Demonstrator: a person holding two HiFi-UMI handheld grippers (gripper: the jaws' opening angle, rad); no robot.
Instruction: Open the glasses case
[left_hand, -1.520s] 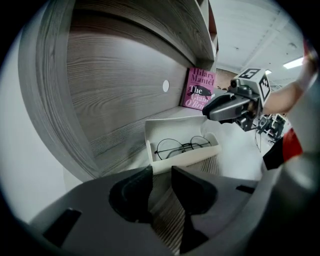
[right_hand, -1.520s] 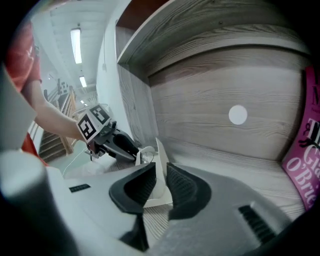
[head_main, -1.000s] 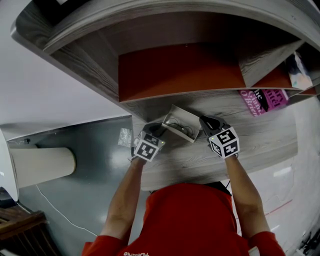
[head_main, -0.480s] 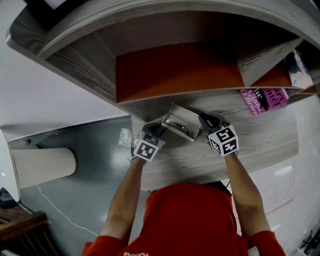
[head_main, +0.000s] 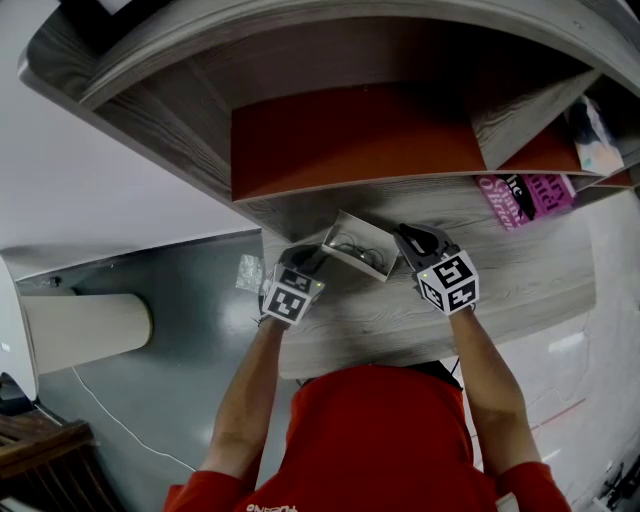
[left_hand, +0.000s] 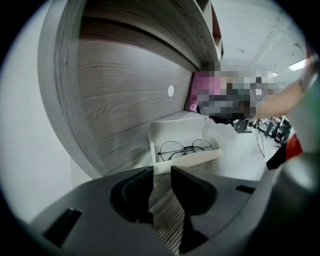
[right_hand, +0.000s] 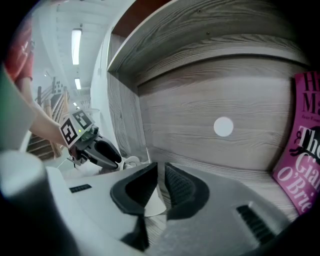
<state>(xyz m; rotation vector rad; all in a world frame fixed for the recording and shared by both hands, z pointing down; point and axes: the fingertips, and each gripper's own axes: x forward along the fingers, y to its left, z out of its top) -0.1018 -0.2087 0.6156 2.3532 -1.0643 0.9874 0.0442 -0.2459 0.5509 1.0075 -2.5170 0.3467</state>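
The white glasses case lies open on the wooden desk, with spectacles inside. The left gripper, just short of its near wall, has its jaws apart and closing on nothing. The right gripper's jaws are opening, with the case's white edge between them.

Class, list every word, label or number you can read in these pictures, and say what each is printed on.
"The", "Gia", "O'Brie": cover of the pink book, cut off at the picture's edge.
"H", "M": top of that cover, also cut off.
Pale box at the head view's right edge: print too blurred to read.
Red shirt: white print at the bottom edge, cut off, unreadable.
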